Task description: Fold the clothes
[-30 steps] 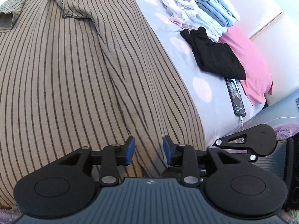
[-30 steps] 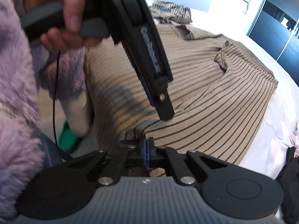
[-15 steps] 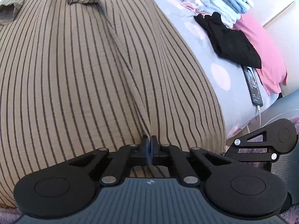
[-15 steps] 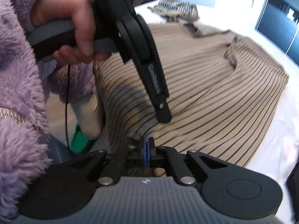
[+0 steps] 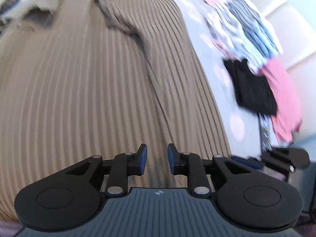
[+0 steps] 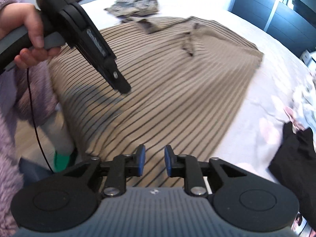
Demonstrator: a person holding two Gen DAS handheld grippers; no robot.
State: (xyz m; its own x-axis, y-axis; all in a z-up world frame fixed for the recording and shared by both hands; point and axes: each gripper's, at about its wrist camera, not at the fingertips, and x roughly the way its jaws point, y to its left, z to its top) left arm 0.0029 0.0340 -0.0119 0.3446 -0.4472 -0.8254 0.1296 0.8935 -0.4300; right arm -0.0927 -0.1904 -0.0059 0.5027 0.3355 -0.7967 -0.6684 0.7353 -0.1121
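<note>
A tan garment with thin dark stripes lies spread flat over the near part of the bed, its lower hem at the bed's near edge. A long crease runs up its middle in the left wrist view, and toward its far end the cloth is bunched into small folds around what looks like a collar or sleeve.

The left gripper is tilted down over the hem of the garment. Its blue-padded fingers have just been opening and now stand a little apart, with striped cloth visible below the gap but nothing pinched between the pads. In the right wrist view a hand grips its grey handle, with a fuzzy lilac sleeve behind it.

The right gripper sits over the same hem further along. Its fingers have likewise just been opening and are slightly parted, holding nothing; the cloth lies under them.

On the bed beside the garment, well apart from it, are a black garment, a pink one just beyond it, and a pile of light blue and white clothes. A crumpled striped piece lies at the far end of the bed. The bedcover is pale with faint pink spots. A dark wardrobe front stands past the bed.
</note>
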